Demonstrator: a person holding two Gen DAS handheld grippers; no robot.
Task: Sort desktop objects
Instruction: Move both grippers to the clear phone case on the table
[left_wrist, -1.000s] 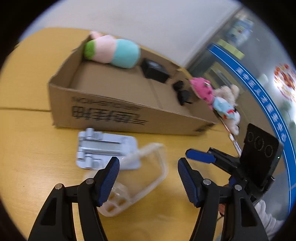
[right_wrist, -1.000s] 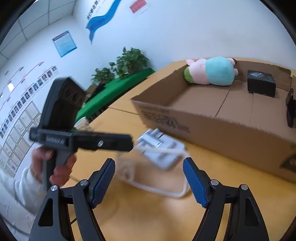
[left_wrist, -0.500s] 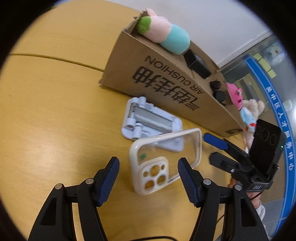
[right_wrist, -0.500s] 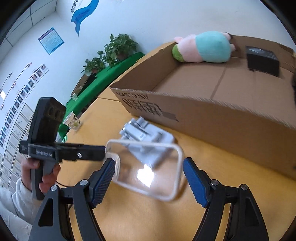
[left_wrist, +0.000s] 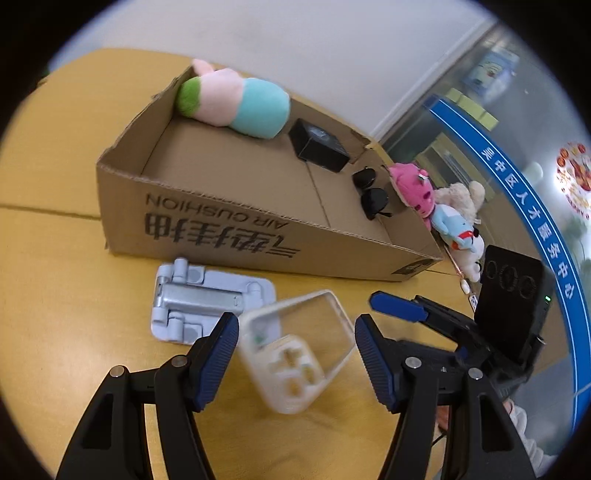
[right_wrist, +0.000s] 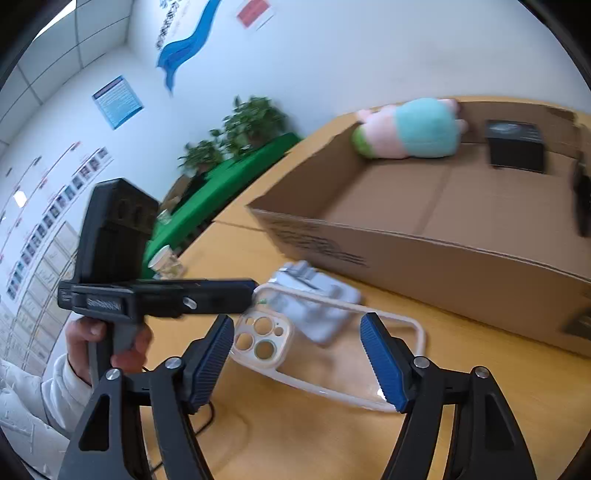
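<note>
On the yellow worktop (left_wrist: 55, 332), a grey folding phone stand (left_wrist: 207, 306) lies flat just in front of the cardboard box (left_wrist: 229, 236), with the clear phone case (left_wrist: 295, 350) beside it and overlapping its near edge. The left gripper (left_wrist: 293, 363) has its fingers (left_wrist: 218, 354) spread wide on either side of the case, gripping nothing. The right gripper (right_wrist: 299, 360) is likewise spread wide with the case between its fingers (right_wrist: 380, 362), contact not determinable.
</note>
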